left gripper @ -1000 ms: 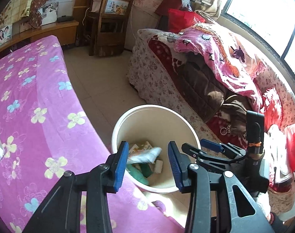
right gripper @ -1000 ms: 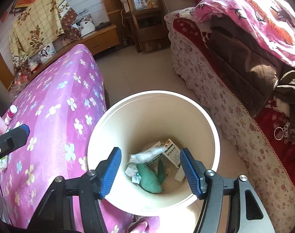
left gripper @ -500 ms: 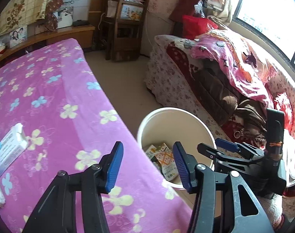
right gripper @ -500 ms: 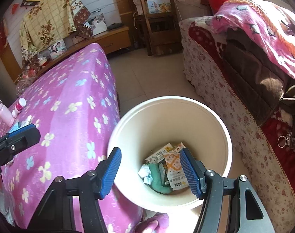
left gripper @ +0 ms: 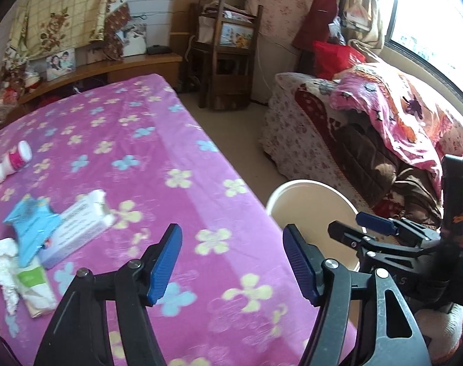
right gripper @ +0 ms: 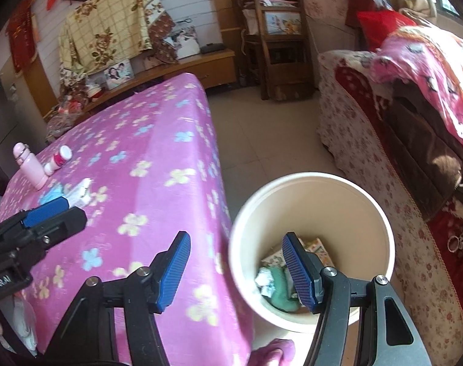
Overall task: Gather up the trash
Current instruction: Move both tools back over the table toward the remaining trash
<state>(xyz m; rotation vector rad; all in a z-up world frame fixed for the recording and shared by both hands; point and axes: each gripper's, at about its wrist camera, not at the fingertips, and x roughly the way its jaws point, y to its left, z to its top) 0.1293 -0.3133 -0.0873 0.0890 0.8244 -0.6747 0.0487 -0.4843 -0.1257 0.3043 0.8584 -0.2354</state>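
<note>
Facing the flowered table, the left gripper hangs empty with its jaws opening — nothing between them. The remaining litter — a white box, a blue wrapper and crumpled tissue — lies ahead and to its left, the box's long axis slanting up-right. The right gripper, half spread and empty, sits over the bucket, so the left is nearer.

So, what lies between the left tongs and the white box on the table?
In the left wrist view, only bare pink flowered cloth lies between the left tongs, empty and opening, and the white box.
</note>
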